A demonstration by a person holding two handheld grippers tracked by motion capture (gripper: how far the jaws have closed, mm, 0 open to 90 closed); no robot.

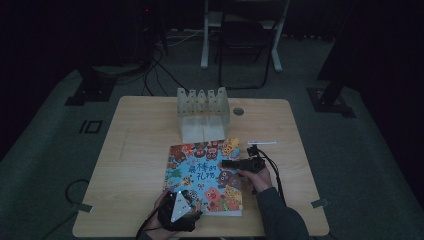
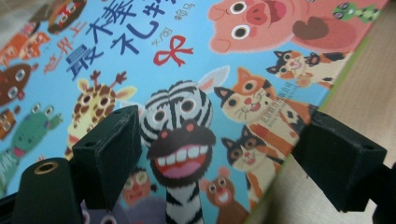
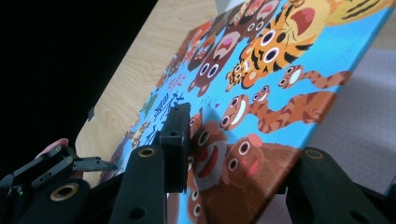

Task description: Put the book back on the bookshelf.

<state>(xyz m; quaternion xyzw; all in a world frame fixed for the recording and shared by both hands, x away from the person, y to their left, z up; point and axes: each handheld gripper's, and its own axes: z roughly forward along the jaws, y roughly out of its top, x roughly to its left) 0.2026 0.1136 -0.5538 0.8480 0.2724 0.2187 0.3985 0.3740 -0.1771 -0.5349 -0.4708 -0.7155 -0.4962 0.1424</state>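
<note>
A picture book (image 1: 205,175) with cartoon animals on a blue cover lies on the wooden table (image 1: 140,145), towards the near side. My left gripper (image 1: 192,196) is at the book's near left corner. Its jaws stand wide open over the cover (image 2: 187,56), one on each side of the book's edge, and my left gripper (image 2: 222,154) holds nothing. My right gripper (image 1: 227,163) reaches in from the book's right edge. One jaw lies over the cover (image 3: 280,70) and the other sits past the edge, behind the book. My right gripper (image 3: 243,135) has its jaws set wider than the book is thick.
A clear plastic slotted rack (image 1: 202,107) stands at the back middle of the table, just beyond the book. A small white strip (image 1: 261,142) lies near the right gripper. A round hole (image 1: 238,111) is in the tabletop. Chair and stand legs stand on the dark floor behind.
</note>
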